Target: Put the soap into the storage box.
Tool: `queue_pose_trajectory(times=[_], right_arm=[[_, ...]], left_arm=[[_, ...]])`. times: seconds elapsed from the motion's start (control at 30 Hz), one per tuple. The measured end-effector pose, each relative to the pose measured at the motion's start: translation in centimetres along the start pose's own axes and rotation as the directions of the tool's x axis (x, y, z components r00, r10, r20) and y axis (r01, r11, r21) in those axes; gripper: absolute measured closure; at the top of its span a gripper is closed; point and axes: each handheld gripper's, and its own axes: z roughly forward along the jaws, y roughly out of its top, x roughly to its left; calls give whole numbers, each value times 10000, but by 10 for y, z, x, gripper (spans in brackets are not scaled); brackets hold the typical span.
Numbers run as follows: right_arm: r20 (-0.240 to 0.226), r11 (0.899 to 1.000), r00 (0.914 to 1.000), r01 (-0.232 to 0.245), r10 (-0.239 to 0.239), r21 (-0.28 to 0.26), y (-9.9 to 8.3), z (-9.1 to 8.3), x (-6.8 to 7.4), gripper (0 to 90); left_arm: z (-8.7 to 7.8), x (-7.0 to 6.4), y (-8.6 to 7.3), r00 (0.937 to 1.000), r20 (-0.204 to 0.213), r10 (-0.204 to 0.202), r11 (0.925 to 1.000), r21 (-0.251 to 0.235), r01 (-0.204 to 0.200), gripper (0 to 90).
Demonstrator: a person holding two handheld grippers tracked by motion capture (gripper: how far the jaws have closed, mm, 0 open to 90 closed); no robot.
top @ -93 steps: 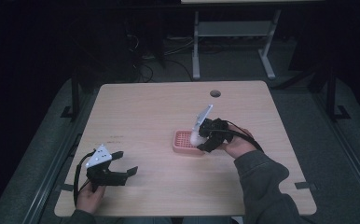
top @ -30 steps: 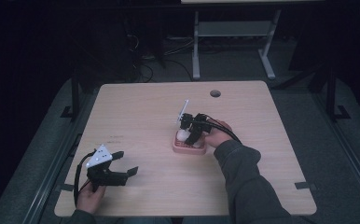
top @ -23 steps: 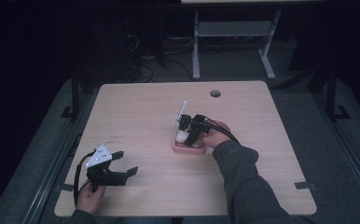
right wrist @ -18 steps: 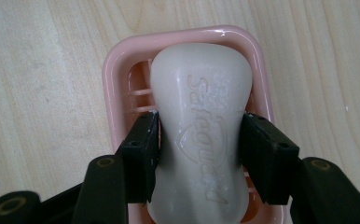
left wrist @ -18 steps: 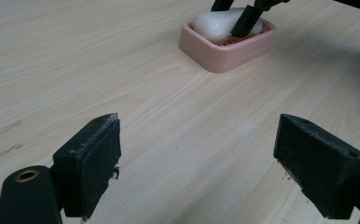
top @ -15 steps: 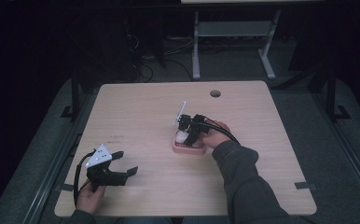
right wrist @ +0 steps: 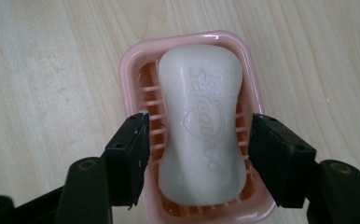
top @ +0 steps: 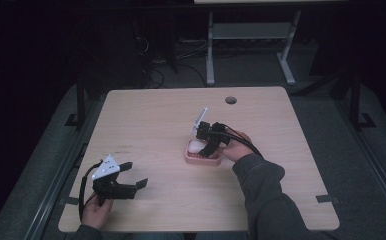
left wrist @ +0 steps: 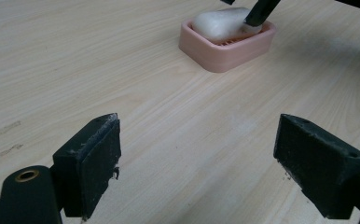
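**Pink dish, white bar: right claw astride the soap**

Pictured with the right claw [right wrist: 200, 122] tipped down over the soap dish [right wrist: 131, 60] on the pale wooden table [right wrist: 38, 70]. Straddled the soap [right wrist: 200, 126] at its narrow waist, one black pad to each side. Stood partly open, wider than the bar by a slim margin, with ribs of the dish floor visible in both gaps. Gripped nothing and pressed on nothing, as far as could be seen. Found the bar lying flat inside the dish, lengthwise between the jaws, embossed face up, its far end reaching beyond the pad tips.

Kept the left claw [left wrist: 199, 123] low over bare wood, spread wide and empty, with dish and soap well ahead of it and slightly to its right.

Judged as the moment of grip or of release at the dish; could not be told which.

If grip: best closed slowly and evenly, both pads meeting the waist together so as not to swing the bar. Best kept clear of the dish walls, pad tips above the ribbed floor. Best squeezed only enough to hold, a smooth bar being likely to slip forward, then raised straight up so as not to drag the light dish.

If release: best opened a little wider, then drawn straight back without brushing bar or rim.
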Motion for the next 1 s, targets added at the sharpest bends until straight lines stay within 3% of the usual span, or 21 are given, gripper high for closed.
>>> queue_pose_trajectory(times=[0.33,0.6,0.7,1.0], right_arm=[[117,9966,9985,-523,531,-642,-22,-19,1,338],[50,9975,9980,-632,633,-319,-28,-21,5,317],[-37,9944,9974,-720,719,-769,-32,-24,7,323],[-138,9924,9957,-925,917,-815,-41,-29,11,314]], left_arm=[[1,-1,0,10000,10,-32,10000,-47,32,145],[1,-1,0,10000,5,-1,10000,-8,1,145],[1,-1,0,10000,3,-1,10000,-5,1,145],[2,-1,0,10000,14,22,10000,12,-22,144]])
